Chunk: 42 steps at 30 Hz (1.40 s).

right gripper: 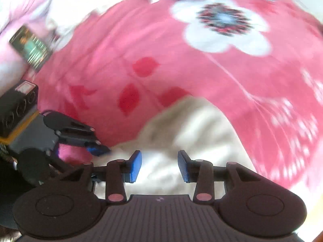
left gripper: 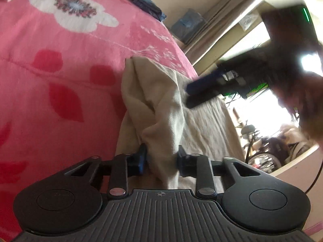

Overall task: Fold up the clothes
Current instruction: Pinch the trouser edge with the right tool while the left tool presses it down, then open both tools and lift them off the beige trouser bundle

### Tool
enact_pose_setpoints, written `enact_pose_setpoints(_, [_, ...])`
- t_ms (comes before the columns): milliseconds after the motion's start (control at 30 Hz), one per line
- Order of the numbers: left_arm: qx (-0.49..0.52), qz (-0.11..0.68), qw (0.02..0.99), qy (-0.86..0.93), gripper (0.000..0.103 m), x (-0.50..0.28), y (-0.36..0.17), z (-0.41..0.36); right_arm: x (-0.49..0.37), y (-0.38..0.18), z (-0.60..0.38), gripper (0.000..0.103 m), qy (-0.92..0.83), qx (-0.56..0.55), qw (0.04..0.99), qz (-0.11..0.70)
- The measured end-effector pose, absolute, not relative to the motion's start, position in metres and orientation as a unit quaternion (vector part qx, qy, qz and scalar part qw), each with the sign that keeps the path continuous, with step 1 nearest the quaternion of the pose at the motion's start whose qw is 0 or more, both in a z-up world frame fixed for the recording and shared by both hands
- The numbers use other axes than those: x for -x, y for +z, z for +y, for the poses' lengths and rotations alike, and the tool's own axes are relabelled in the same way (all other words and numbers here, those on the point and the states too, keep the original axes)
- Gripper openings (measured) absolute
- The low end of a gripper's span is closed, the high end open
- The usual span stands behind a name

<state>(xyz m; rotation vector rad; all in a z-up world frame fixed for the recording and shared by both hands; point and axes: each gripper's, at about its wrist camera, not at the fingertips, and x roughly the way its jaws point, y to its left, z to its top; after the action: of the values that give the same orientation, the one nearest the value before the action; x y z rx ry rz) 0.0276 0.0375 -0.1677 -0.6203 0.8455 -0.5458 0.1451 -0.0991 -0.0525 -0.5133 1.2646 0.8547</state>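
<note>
A cream garment (left gripper: pixel 201 125) lies crumpled on a pink flowered bedspread (left gripper: pixel 60 80). My left gripper (left gripper: pixel 161 157) is shut on a bunched fold of it, with cloth filling the gap between the blue pads. In the left wrist view my right gripper (left gripper: pixel 188 96) hovers blurred over the garment's far part, held by a hand (left gripper: pixel 302 104). From the right wrist view, my right gripper (right gripper: pixel 159 164) stands open above the cream garment (right gripper: pixel 191 125) with nothing between its pads. The left gripper (right gripper: pixel 101 150) shows at the left, at the cloth's edge.
A dark blue folded item (left gripper: pixel 145 4) and a blue-grey bag (left gripper: pixel 187 24) sit at the bed's far edge. A bright opening with a bicycle (left gripper: pixel 262 147) lies to the right. A dark green packet (right gripper: pixel 30 48) and blurred clutter sit near the bedspread (right gripper: pixel 181 70).
</note>
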Motion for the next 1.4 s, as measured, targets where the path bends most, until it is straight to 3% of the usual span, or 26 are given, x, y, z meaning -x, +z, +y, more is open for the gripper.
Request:
enact_pose_setpoints(167, [0.448, 0.394, 0.735, -0.321, 0.016, -0.033, -0.193, 0.064, -0.123, -0.049, -0.148, 0.042, 0.358, 0.15, 0.754, 0.531])
enact_pose_setpoints(300, [0.562, 0.428, 0.632, -0.32, 0.017, -0.041, -0.248, 0.073, -0.117, -0.039, -0.167, 0.042, 0.363, 0.066, 0.792, 0.486])
enact_pose_setpoints(400, [0.587, 0.421, 0.614, -0.32, 0.017, -0.039, -0.257, 0.079, -0.111, -0.048, -0.158, 0.042, 0.381, 0.054, 0.792, 0.474])
enact_pose_setpoints(733, [0.478, 0.435, 0.69, -0.326, 0.025, -0.04, -0.222, 0.078, -0.102, -0.099, -0.114, 0.037, 0.382, 0.089, 0.782, 0.484])
enact_pose_setpoints(800, [0.436, 0.439, 0.716, -0.324, 0.044, -0.038, -0.206, 0.076, -0.103, -0.099, -0.115, 0.037, 0.381, 0.085, 0.783, 0.484])
enact_pose_setpoints(867, [0.381, 0.429, 0.759, -0.308, 0.055, -0.032, -0.186, 0.074, -0.101, -0.099, -0.115, 0.037, 0.381, 0.09, 0.784, 0.482])
enact_pose_setpoints(1167, [0.209, 0.389, 0.862, -0.25, 0.056, 0.006, -0.128, 0.045, -0.099, -0.1, -0.117, 0.037, 0.378, 0.083, 0.788, 0.479])
enact_pose_setpoints(1400, [0.182, 0.411, 0.865, -0.221, 0.051, -0.012, -0.138, 0.025, -0.098, -0.099, -0.121, 0.037, 0.373, 0.067, 0.795, 0.474])
